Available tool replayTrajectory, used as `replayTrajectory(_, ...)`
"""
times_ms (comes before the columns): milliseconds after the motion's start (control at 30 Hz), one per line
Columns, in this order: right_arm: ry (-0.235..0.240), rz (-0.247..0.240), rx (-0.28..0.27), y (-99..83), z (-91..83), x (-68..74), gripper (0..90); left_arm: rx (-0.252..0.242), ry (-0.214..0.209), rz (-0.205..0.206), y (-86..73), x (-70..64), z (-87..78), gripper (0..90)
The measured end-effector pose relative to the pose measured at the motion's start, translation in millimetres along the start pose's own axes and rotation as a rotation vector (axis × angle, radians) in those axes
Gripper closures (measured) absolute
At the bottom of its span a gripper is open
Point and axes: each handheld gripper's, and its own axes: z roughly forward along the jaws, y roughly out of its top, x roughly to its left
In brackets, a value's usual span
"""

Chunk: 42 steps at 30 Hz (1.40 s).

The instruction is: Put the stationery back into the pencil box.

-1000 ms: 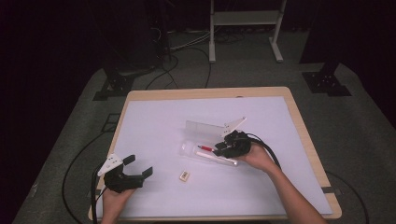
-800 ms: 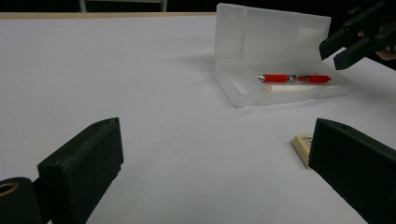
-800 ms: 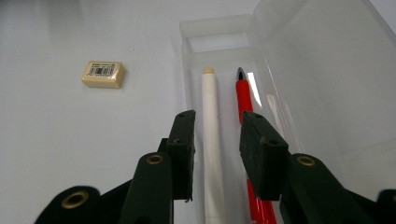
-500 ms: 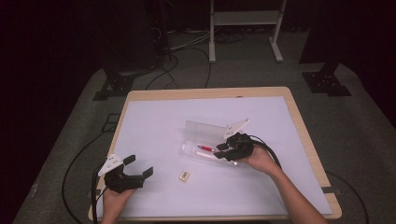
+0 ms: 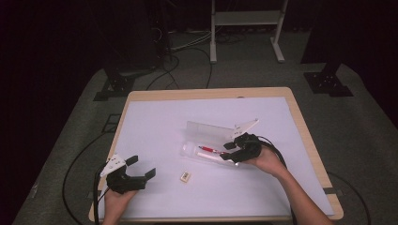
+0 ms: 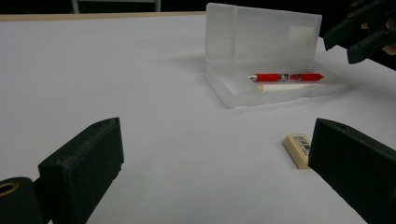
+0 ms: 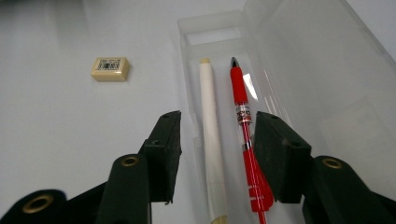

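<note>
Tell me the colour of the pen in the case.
Red pen, clear midsection; best in the right gripper view.

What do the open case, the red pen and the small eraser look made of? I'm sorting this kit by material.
Case: probably clear, slightly frosted plastic; the table shows through its lid. Red pen: glossy plastic, judging by its shine and transparent middle section. Eraser: seemingly matte cream rubber or vinyl with a printed barcode label. White stick beside the pen: matte, material unclear.
</note>
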Motion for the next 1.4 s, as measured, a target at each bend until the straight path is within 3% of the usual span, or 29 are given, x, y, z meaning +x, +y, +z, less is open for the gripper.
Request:
replayTrajectory(500, -0.032, 0.037, -0.032, -17.3, -25.2, -4.2, 40.8, 0.006, -0.031, 0.020, 1.7, -8.4, 3.5, 3.4)
replayTrajectory(1400, -0.095, 0.082, -0.085, -63.0, -59.2, -3.5, 36.7, 0.017, -0.103, 0.074, 6.3, -37.5, 15.0, 5.6)
